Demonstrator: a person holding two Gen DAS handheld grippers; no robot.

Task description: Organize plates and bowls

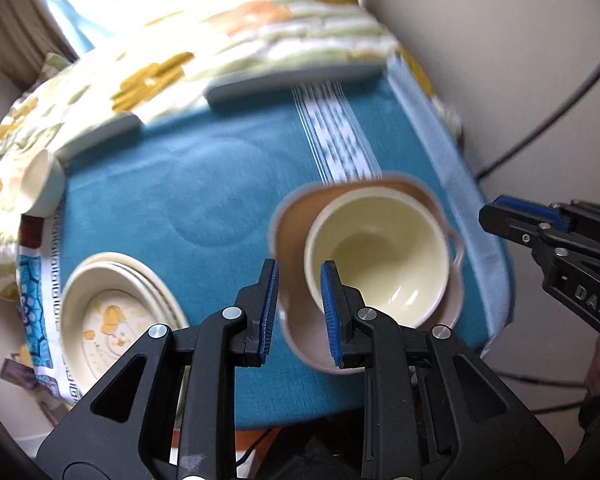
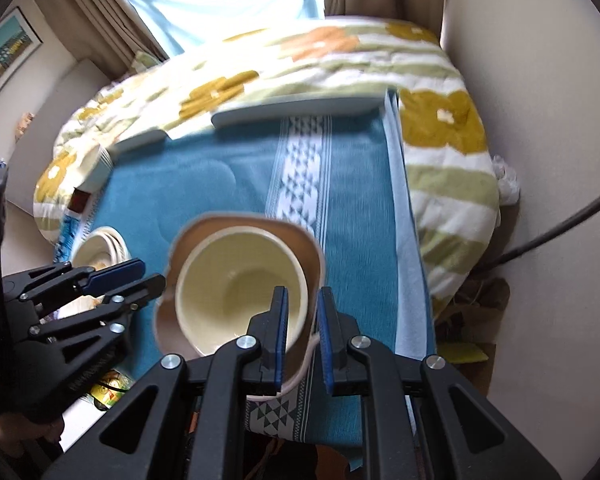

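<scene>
A cream bowl [image 1: 378, 248] sits inside a tan dish with wavy rim [image 1: 290, 232] on the teal cloth; both also show in the right wrist view, the bowl [image 2: 236, 292] in the dish [image 2: 204, 232]. My left gripper [image 1: 298, 312] is open, its jaws standing either side of the tan dish's near-left rim without clamping it. My right gripper [image 2: 302, 340] is open, with the bowl and dish rim between its fingers at their right edge. A stack of cream plates with a yellow print [image 1: 112, 312] lies at the left, also in the right wrist view [image 2: 100, 248].
The teal cloth [image 1: 204, 184] has a white patterned stripe [image 1: 340, 140]. A flowered quilt [image 2: 440, 128] lies behind and to the right. Two pale flat trays [image 2: 300, 110] stand at the far edge. A cream cup [image 1: 40, 184] lies on its side far left.
</scene>
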